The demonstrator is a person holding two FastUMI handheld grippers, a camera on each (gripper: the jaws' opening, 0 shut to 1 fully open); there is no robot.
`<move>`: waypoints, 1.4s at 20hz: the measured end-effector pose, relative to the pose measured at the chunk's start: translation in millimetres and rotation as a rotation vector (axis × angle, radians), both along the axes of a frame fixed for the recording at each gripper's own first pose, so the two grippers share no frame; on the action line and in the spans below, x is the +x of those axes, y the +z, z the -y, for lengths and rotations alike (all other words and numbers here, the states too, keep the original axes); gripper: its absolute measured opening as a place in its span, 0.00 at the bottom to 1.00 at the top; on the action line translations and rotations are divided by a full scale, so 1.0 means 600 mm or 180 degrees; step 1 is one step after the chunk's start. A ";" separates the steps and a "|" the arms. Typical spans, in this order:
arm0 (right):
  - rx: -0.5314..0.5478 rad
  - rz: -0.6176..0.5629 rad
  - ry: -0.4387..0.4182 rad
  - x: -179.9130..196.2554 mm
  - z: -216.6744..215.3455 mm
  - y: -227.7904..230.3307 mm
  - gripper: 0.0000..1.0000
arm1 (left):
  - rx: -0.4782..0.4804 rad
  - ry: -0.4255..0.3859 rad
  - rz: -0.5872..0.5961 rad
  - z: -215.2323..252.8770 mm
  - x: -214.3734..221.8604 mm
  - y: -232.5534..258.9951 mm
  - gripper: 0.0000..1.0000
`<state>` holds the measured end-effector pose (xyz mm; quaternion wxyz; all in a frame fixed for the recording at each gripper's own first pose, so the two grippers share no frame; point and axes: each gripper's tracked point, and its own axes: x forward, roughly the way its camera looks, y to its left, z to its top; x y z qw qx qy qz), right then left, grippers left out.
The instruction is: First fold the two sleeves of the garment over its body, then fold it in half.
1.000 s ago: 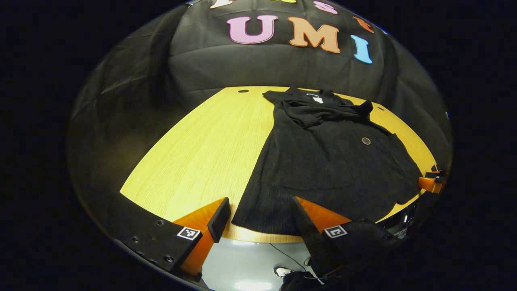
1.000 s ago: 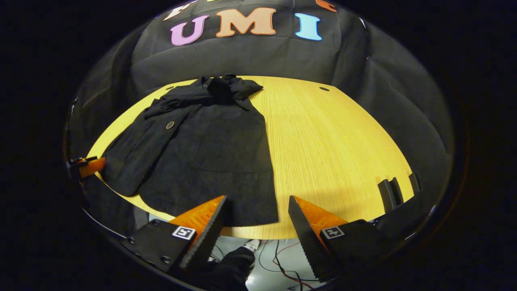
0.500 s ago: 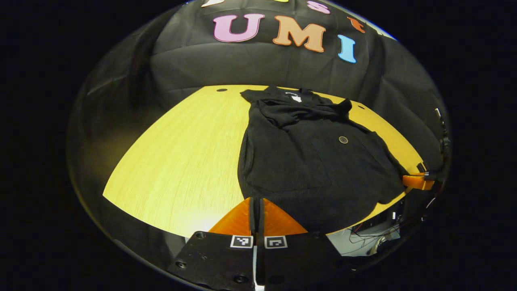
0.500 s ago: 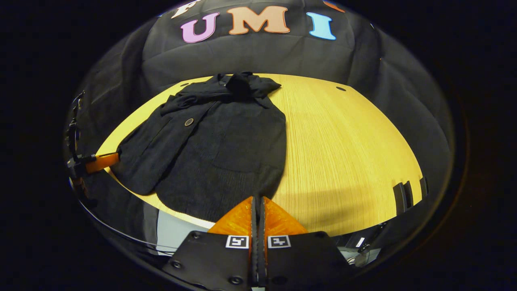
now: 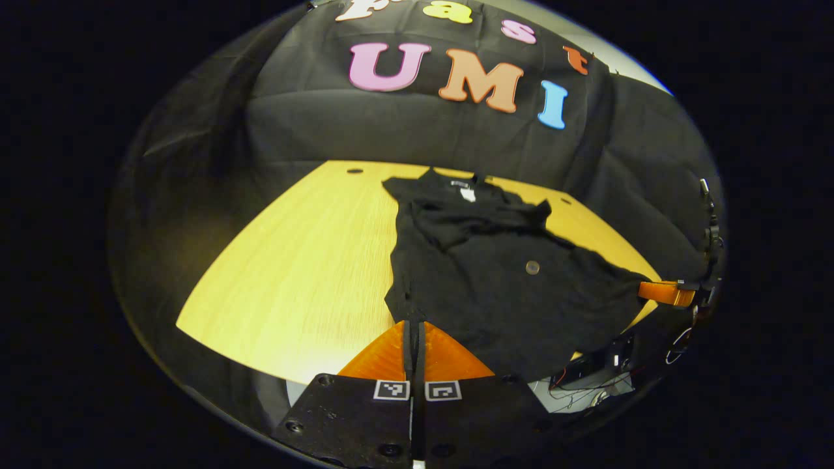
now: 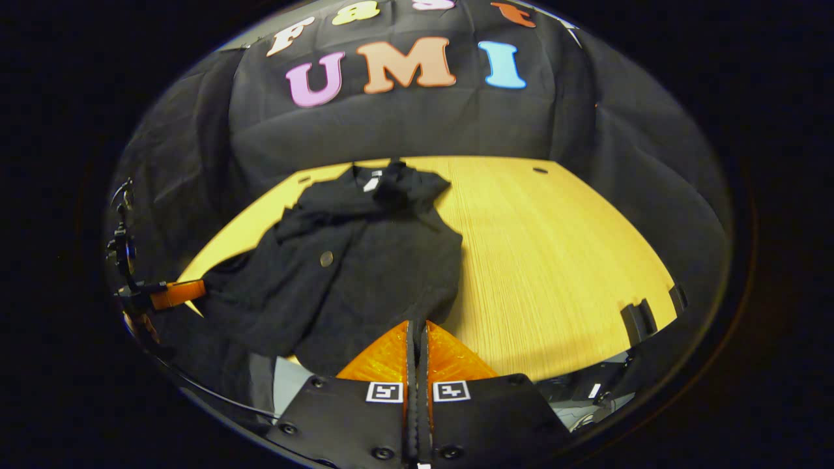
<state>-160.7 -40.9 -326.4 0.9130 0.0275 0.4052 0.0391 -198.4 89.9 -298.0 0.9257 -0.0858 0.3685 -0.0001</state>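
A black garment [image 5: 495, 280] with a small round button [image 5: 532, 267] lies on the yellow wooden table [image 5: 293, 260], its sleeves bunched across the chest below the collar. My left gripper [image 5: 414, 324] is shut on the hem at one near corner, and the cloth rises from the table to it. In the right gripper view the same garment [image 6: 365, 273] is held at the other hem corner by my right gripper [image 6: 417, 324], also shut. The right gripper [image 5: 664, 292] shows at the garment's far side in the left gripper view. The left gripper [image 6: 176, 293] shows likewise in the right gripper view.
The table [image 6: 554, 247] has bare wood to either side of the garment. A small hole [image 5: 355, 170] sits near its back edge. Black brackets [image 6: 638, 319] stand at the table's near right edge. Loose cables [image 5: 586, 384] hang below the front edge.
Both grippers went from open beside the hem to shut on it. The near hem has since lifted off the table and the lower garment has bunched inward.
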 end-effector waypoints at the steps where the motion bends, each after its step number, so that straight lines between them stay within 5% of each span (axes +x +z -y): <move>1: 0.0016 0.0116 0.0006 0.022 -0.004 0.025 0.03 | -0.0012 0.0011 0.0116 -0.003 0.027 0.023 0.00; 16: 0.0086 0.1033 0.0256 0.348 -0.040 0.211 0.00 | 0.0113 0.0113 0.0899 -0.045 0.351 0.169 0.00; 28: 0.0153 0.0898 0.0255 0.615 0.000 0.158 0.05 | 0.0406 0.0289 0.0689 -0.092 0.577 0.073 0.00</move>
